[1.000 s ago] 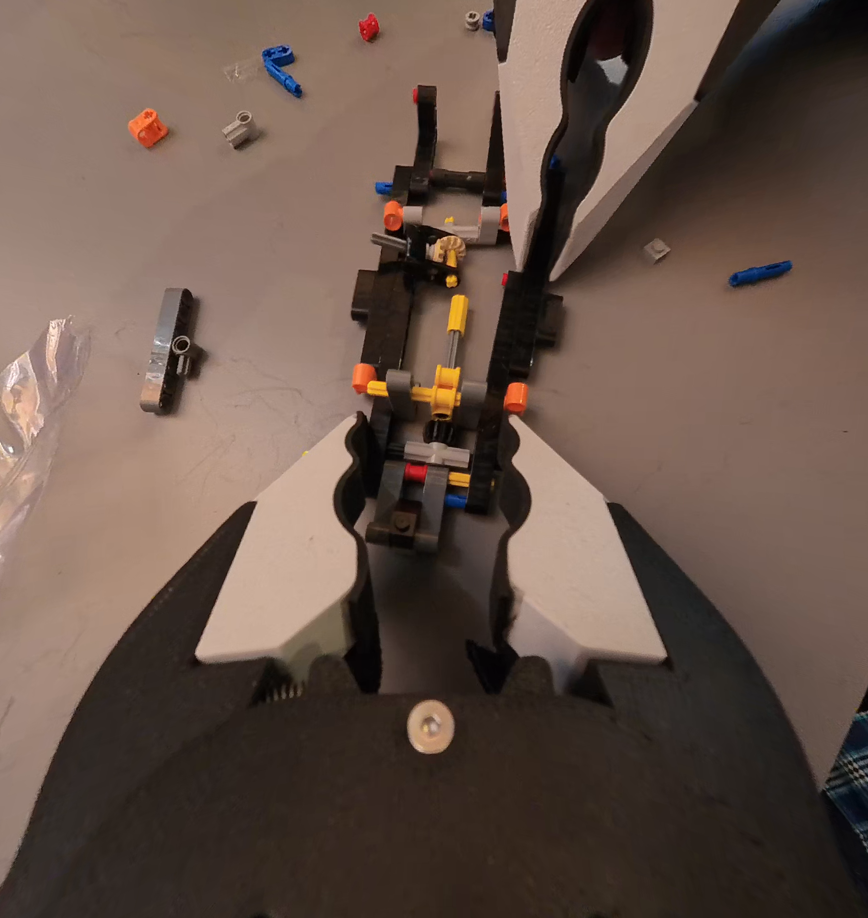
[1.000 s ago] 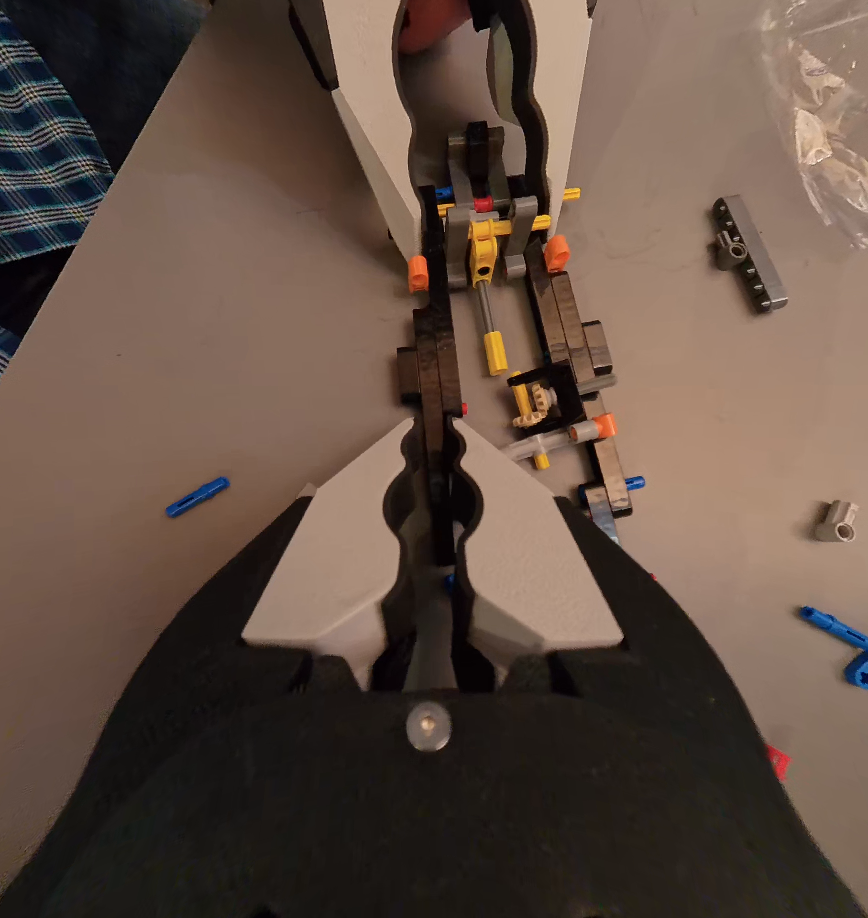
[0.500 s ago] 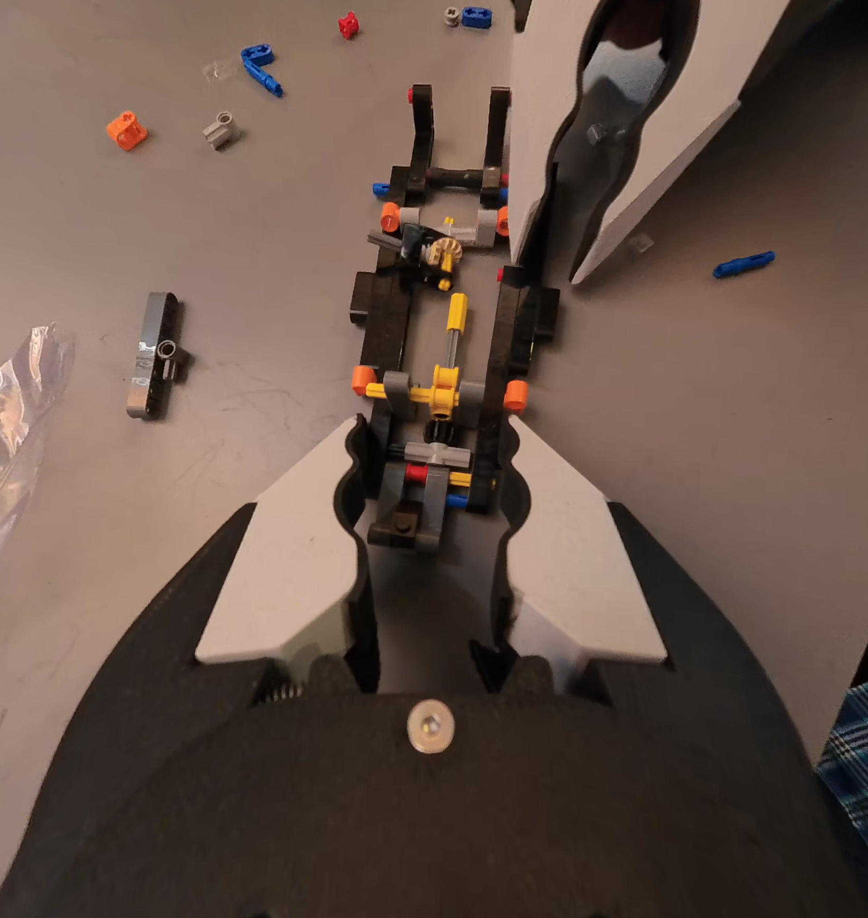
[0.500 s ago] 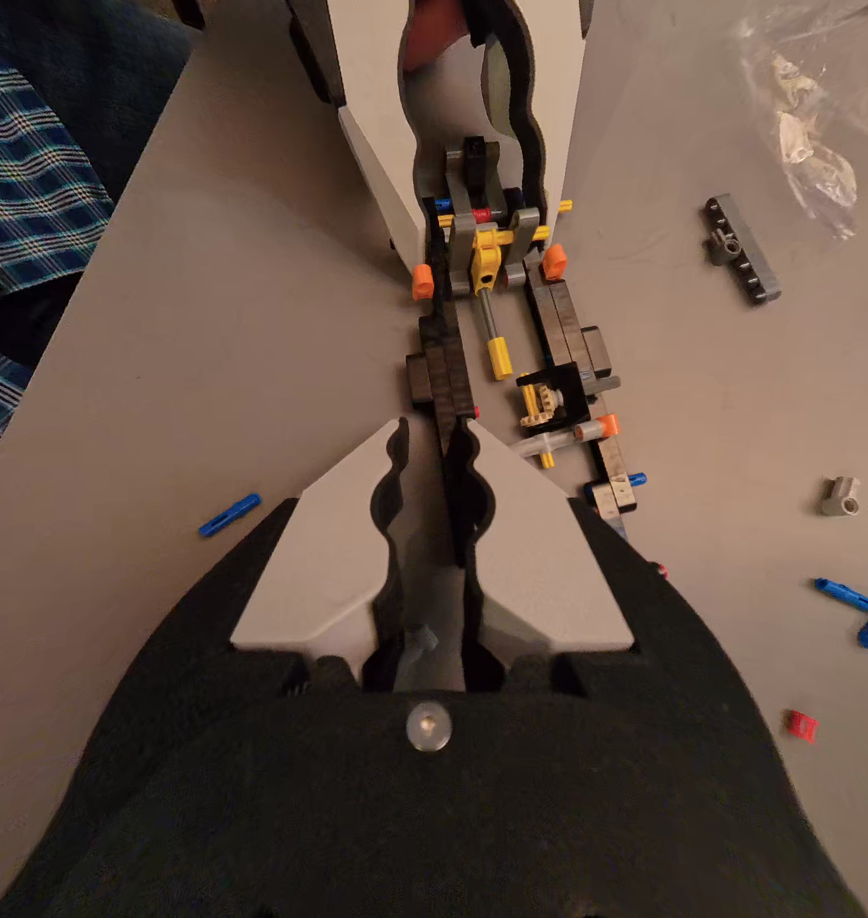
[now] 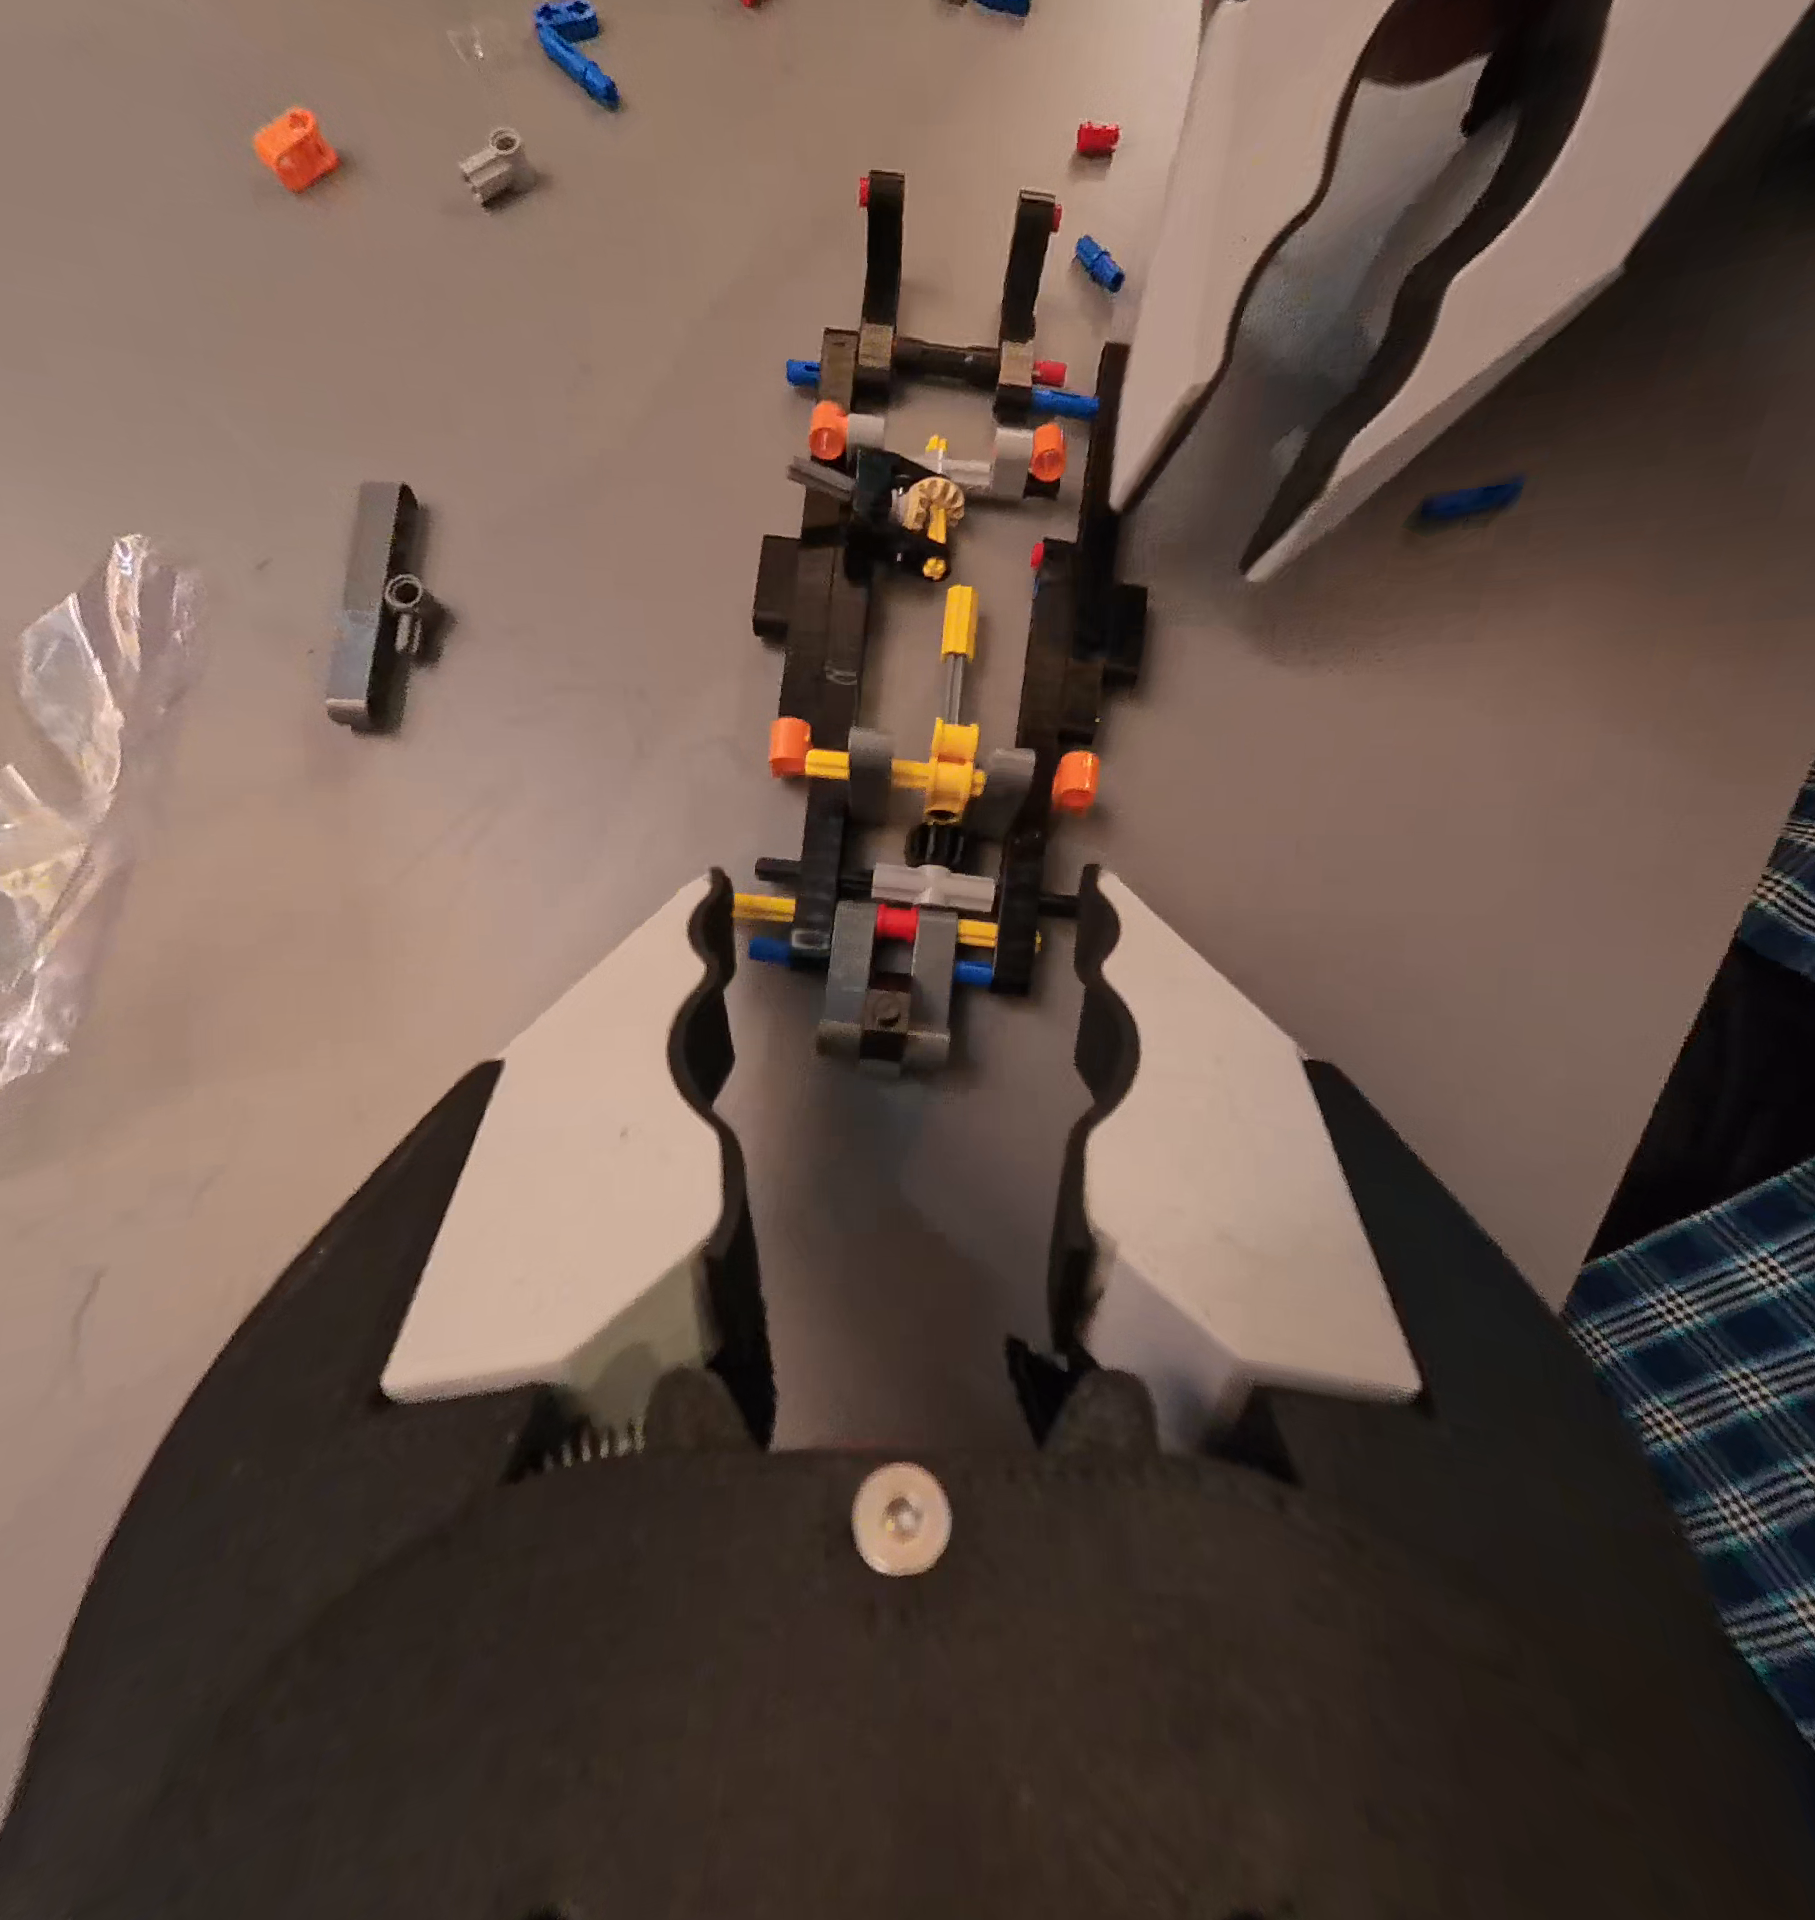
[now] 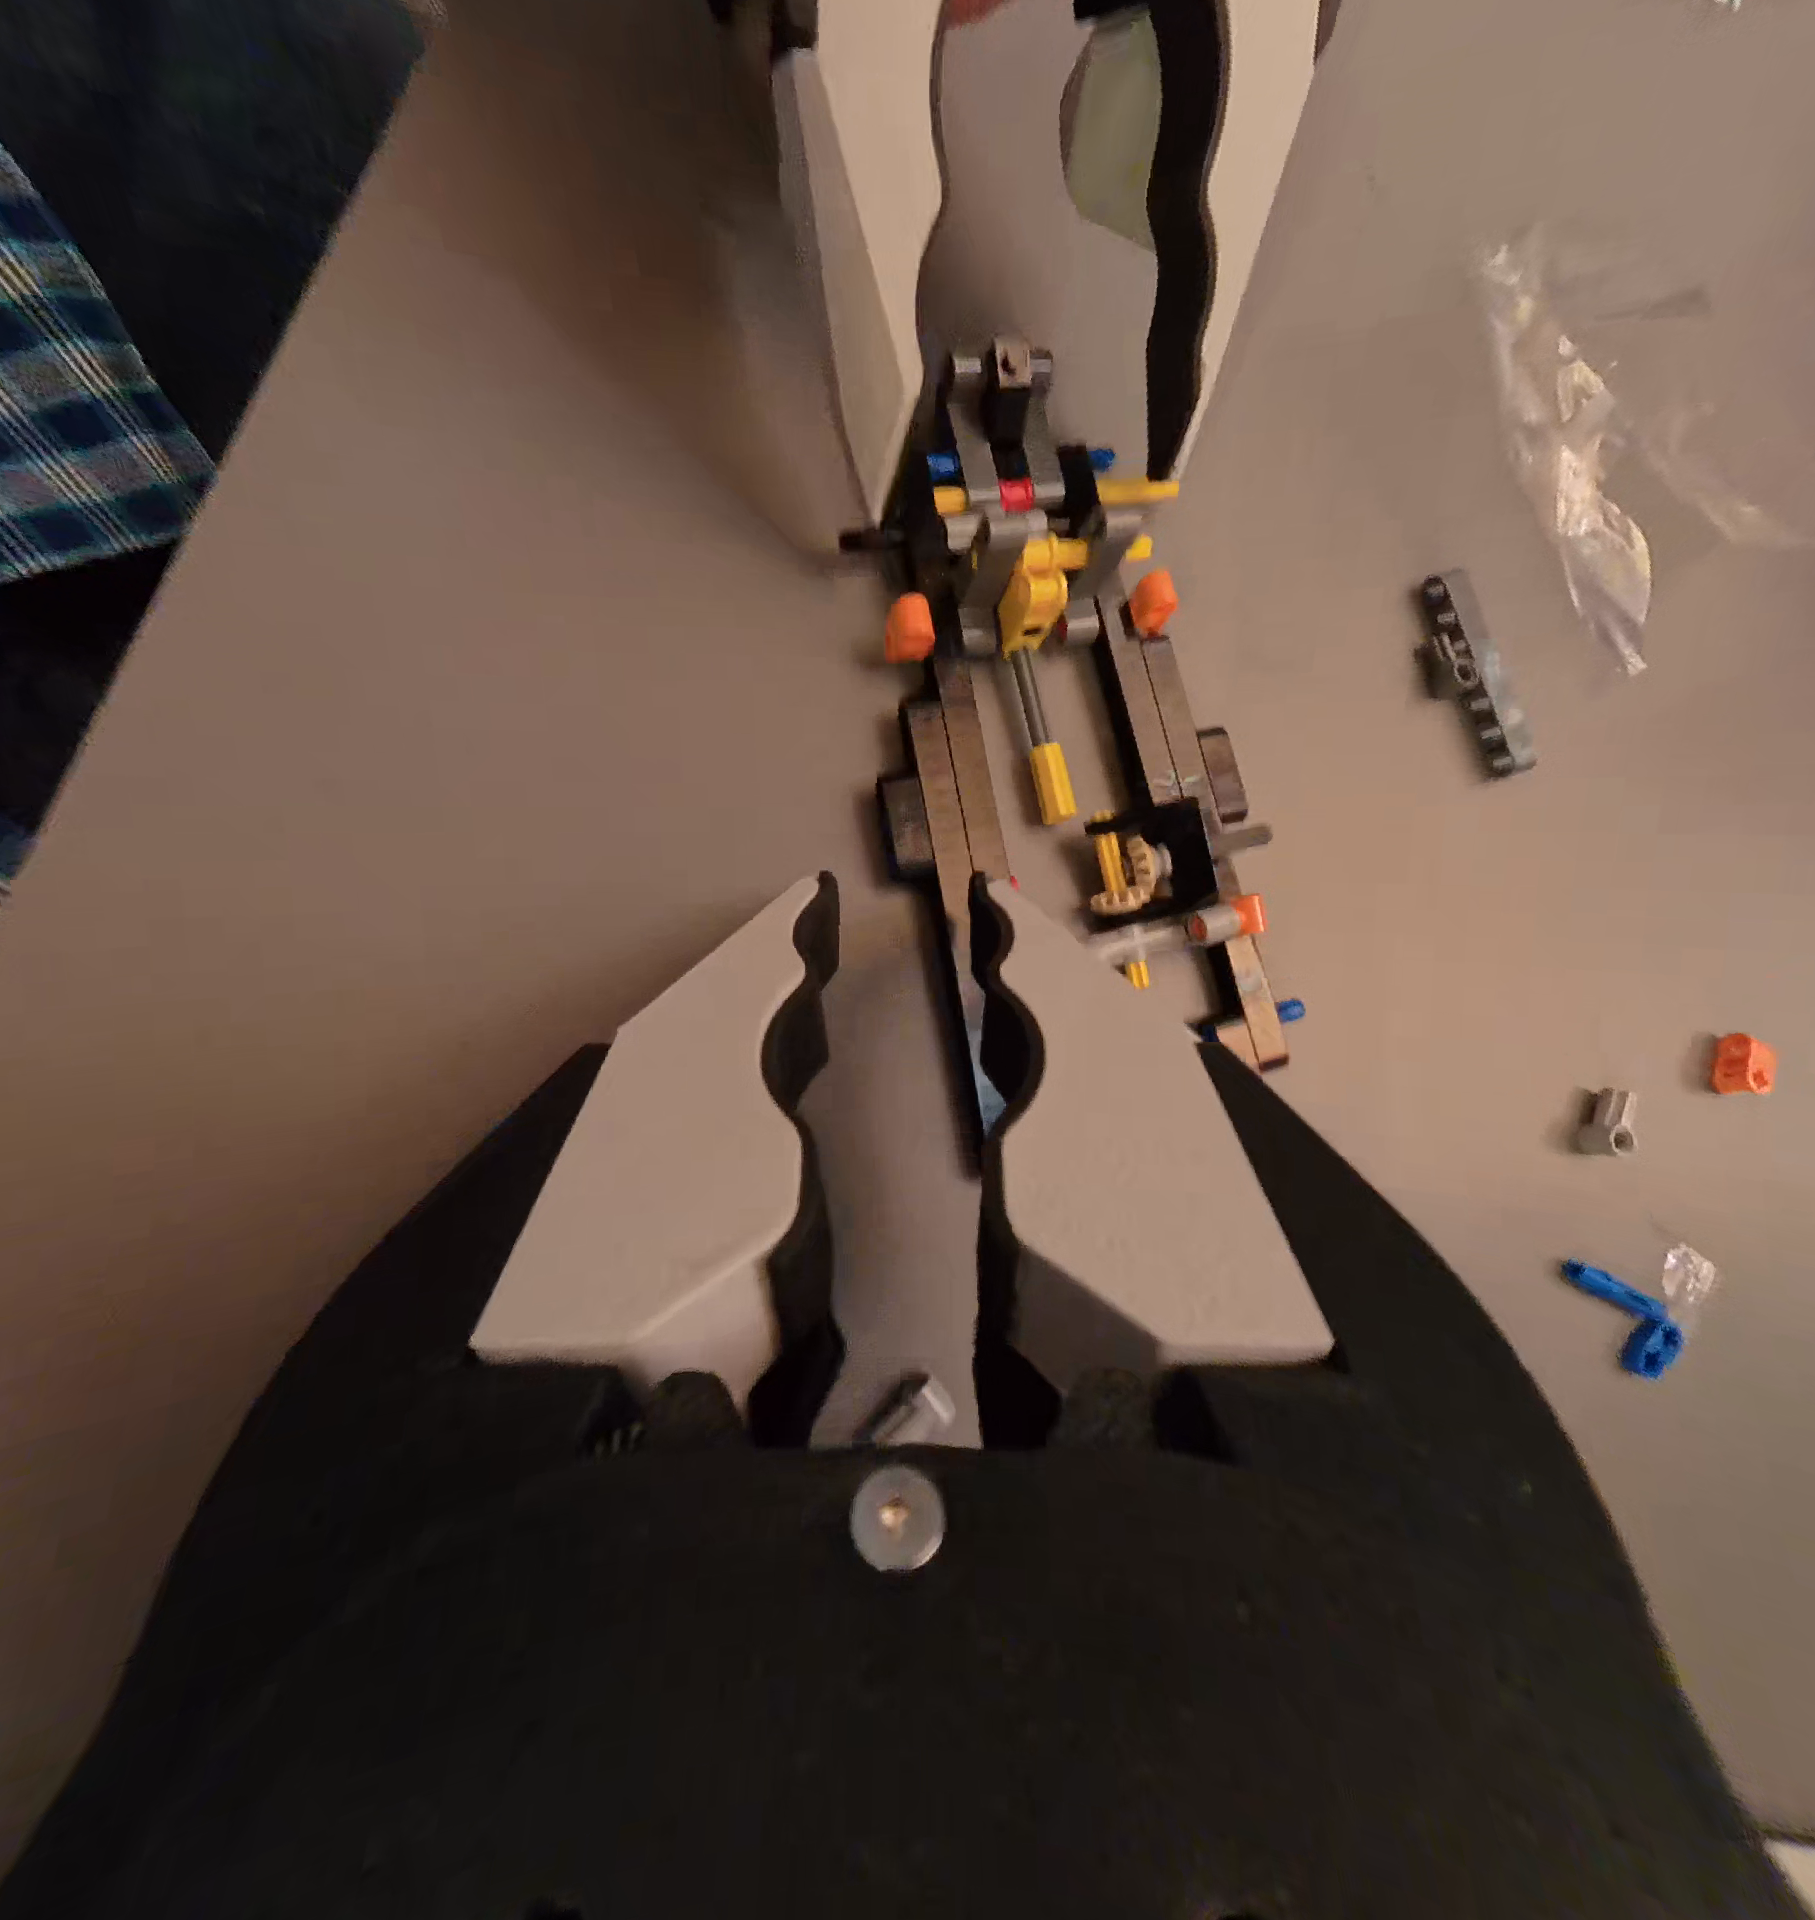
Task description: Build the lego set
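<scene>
The long black lego chassis (image 5: 830,665) with yellow axles, orange bushes and a tan gear lies flat on the grey table. My left gripper (image 5: 901,883) is open, and the chassis's near grey end lies between its fingertips with a small gap on each side. In the right wrist view my right gripper (image 6: 901,883) is open. The chassis's (image 6: 960,748) black side beam runs along the inside of its right finger (image 6: 1090,1091). The right gripper (image 5: 1189,535) also shows at the left wrist view's upper right, beside the chassis.
A grey beam (image 5: 373,613), a crumpled plastic bag (image 5: 61,779), an orange connector (image 5: 297,149), a grey connector (image 5: 492,161) and blue pieces (image 5: 576,52) lie left of the chassis. A blue pin (image 5: 1469,501) lies on its right. Plaid cloth (image 5: 1765,1299) is past the table edge. One gripper's finger ends stand about 9 cm off the other's. My left tips are about 15 cm from the blue pin (image 5: 1469,501), my right tips only 8 cm.
Both grippers have let go of the chassis. The right opened off the black side beam and drew back. The left widened and pulled back a little, and the chassis stays on the table.
</scene>
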The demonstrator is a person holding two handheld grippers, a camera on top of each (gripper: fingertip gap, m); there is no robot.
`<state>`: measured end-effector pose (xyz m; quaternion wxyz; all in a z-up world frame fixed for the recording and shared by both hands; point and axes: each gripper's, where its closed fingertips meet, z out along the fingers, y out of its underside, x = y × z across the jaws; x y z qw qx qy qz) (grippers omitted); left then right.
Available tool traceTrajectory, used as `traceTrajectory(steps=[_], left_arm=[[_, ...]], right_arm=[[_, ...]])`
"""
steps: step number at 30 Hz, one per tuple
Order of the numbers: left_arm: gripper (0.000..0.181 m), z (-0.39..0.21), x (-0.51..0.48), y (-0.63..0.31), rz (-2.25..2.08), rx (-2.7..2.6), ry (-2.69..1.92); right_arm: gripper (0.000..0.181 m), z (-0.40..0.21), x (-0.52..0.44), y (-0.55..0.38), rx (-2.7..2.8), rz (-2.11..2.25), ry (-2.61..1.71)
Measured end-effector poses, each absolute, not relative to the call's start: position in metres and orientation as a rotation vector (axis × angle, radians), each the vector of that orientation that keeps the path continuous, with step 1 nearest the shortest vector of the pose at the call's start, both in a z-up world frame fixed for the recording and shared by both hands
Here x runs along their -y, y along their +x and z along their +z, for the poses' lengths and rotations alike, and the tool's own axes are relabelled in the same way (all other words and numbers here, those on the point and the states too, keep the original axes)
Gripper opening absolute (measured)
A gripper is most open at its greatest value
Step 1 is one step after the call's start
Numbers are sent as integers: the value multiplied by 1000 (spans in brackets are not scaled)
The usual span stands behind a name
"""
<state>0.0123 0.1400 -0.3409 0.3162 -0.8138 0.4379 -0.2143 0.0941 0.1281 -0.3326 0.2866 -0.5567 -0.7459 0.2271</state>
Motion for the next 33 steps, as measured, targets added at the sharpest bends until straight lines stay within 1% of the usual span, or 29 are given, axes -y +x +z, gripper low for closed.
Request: traceTrajectory(steps=[3, 7, 10, 12, 22, 33], left_arm=[[54, -339, -144, 5, -527, -1121, -2144], [48, -337, -151, 5, -531, -1092, -2134], [45, -346, -149, 9, -523, -1138, -2138], [40, -349, -150, 10, -535, -1133, -2136], [41, -352, -150, 12, -609, -1107, -2121], [41, -353, -150, 11, -604, -1130, -2106]], right_arm=[[22, -329, -126, 78, 1952, 691, -1546], [25, -339, -129, 62, 1957, 715, -1603], [26, -344, -128, 54, 1973, 729, -1601], [26, -347, -127, 52, 1990, 729, -1602], [15, -353, -130, 45, 2048, 723, -1560], [14, -354, -128, 44, 2164, 764, -1454]])
